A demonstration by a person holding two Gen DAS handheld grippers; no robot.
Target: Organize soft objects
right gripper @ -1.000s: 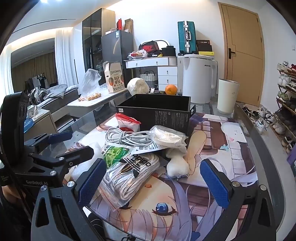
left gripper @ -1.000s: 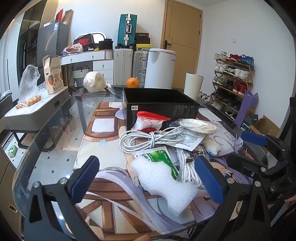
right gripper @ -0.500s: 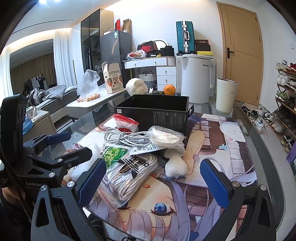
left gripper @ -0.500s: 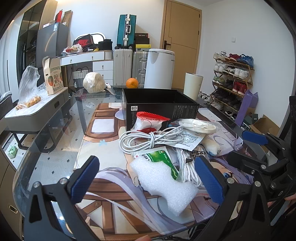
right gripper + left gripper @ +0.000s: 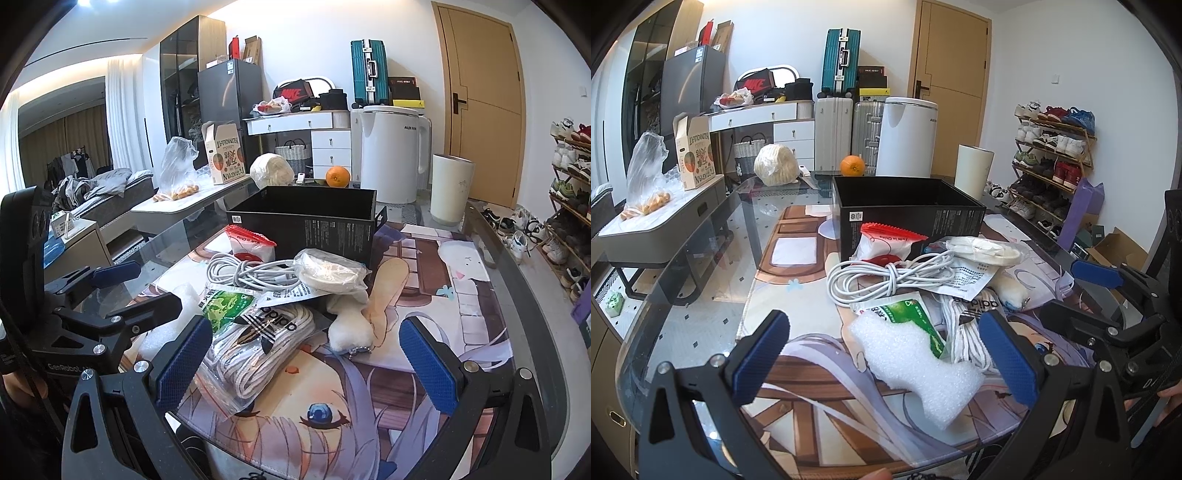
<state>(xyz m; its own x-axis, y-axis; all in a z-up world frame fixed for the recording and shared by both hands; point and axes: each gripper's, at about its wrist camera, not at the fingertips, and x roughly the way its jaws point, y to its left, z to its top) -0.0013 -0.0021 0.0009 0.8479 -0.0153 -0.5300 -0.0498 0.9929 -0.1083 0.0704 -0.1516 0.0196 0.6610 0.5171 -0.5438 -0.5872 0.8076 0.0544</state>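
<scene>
In the left wrist view, we see the left gripper (image 5: 884,356) spread wide with nothing between its blue pads, poised above a white foam piece (image 5: 916,363) lying on the printed mat (image 5: 798,354). Behind the foam lie a green packet (image 5: 910,315), a coiled white cable (image 5: 886,280) and a red-and-white pouch (image 5: 886,245), heaped in front of the black box (image 5: 908,216); we cannot see the box floor from here. In the right wrist view, the right gripper (image 5: 306,363) is likewise released, holding nothing, over a clear bag of white laces (image 5: 258,349) and just beside a white plush toy (image 5: 349,325). The black box (image 5: 306,230) stands open behind the heap, its interior dark.
</scene>
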